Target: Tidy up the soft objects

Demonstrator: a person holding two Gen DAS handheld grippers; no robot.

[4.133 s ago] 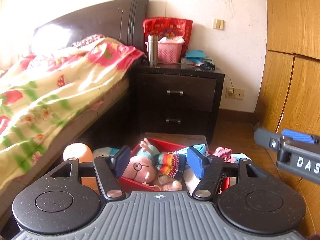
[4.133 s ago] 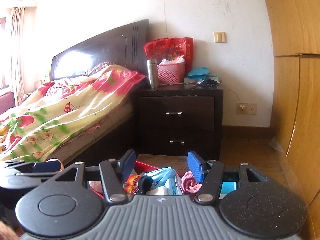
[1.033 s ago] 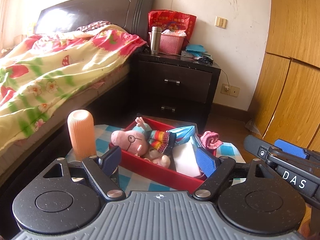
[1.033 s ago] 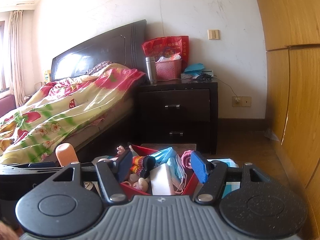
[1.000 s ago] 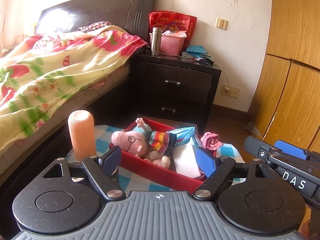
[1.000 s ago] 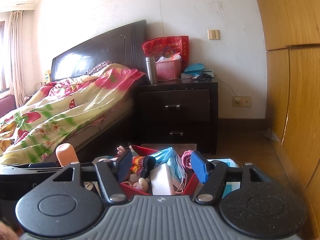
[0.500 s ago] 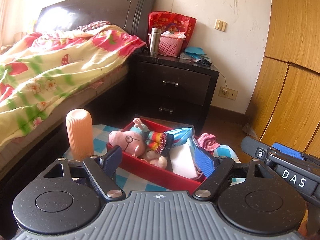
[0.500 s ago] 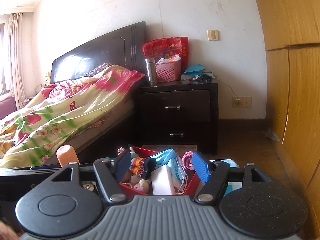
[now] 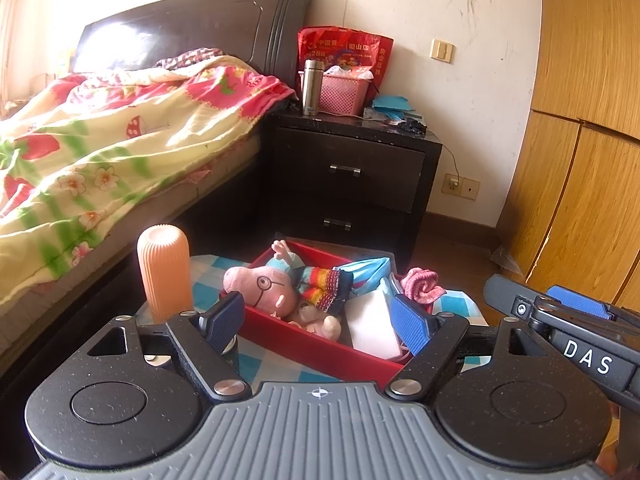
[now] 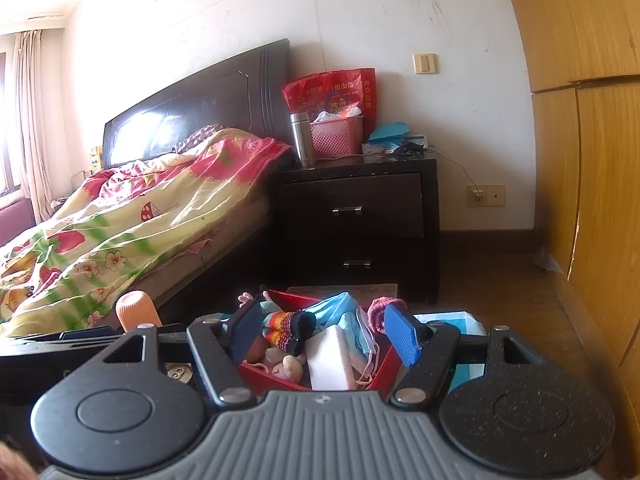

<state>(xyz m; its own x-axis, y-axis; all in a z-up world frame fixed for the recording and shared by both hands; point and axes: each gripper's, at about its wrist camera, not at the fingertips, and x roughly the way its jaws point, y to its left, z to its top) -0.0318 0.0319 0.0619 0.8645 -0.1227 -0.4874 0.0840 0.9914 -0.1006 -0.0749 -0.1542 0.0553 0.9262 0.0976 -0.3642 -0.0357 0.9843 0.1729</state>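
Left gripper (image 9: 318,320) and right gripper (image 10: 322,334) both hung spread and empty above the red tray (image 9: 320,354) on the checked cloth (image 9: 256,364), which held the pig plush (image 9: 260,286), white sponge (image 9: 370,328) and blue masks (image 10: 340,314), pink knit (image 9: 422,284) at its far rim.

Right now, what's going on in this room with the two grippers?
Both hand-held grippers hover open and empty in front of a red tray on a checkered cloth. The tray holds a pink pig plush, a white block and a blue face mask; a pink knit piece rests at its far edge. The left gripper and right gripper touch nothing.
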